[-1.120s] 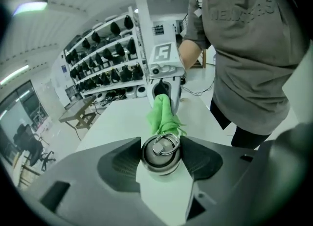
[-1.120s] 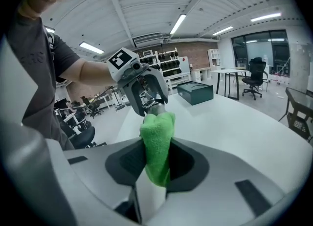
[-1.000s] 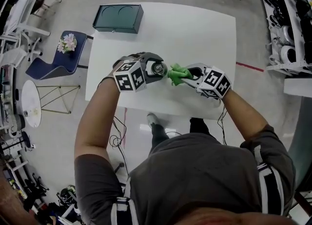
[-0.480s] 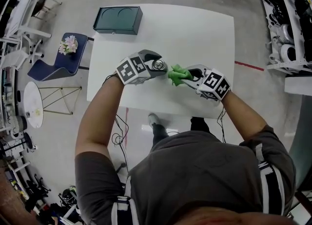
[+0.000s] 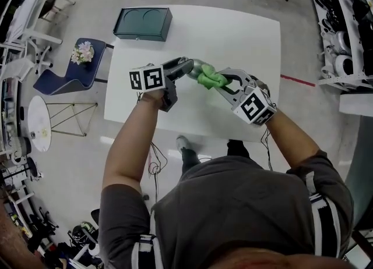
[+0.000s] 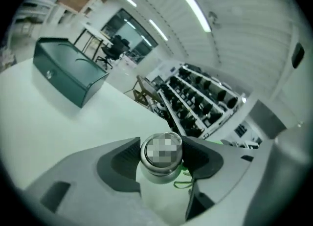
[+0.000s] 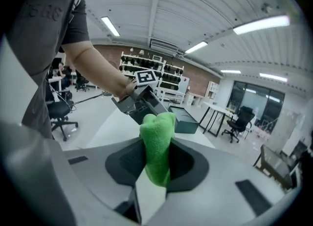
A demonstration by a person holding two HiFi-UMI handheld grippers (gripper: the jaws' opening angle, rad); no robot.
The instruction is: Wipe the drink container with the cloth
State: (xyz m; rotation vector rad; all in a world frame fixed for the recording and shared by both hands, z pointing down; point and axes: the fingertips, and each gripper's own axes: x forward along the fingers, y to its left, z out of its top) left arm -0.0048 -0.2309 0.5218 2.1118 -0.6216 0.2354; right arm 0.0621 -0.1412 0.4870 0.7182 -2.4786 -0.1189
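Observation:
The drink container [image 5: 194, 65], a metal bottle with a steel cap, is held above the white table [image 5: 245, 35], tipped on its side. My left gripper [image 5: 184, 67] is shut on it; in the left gripper view both pads press the bottle's [image 6: 160, 167] neck just below the cap, inside the left gripper [image 6: 161, 147]. A green cloth [image 5: 210, 78] is bunched in my right gripper [image 5: 220, 80] and lies against the bottle's side. In the right gripper view the right gripper [image 7: 156, 147] is shut on the cloth [image 7: 157, 139], and the left gripper's marker cube [image 7: 146, 77] shows beyond it.
A dark green box [image 5: 141, 22] sits at the table's far left corner, also seen as the box [image 6: 68, 77]. On the floor to the left are a blue chair with flowers [image 5: 74, 67] and a round white side table [image 5: 37, 123]. Shelving [image 5: 344, 29] lines the right.
The left gripper has turned and risen, tipping the bottle from cap-up toward me onto its side. The right gripper has followed up and left, keeping the cloth against the bottle.

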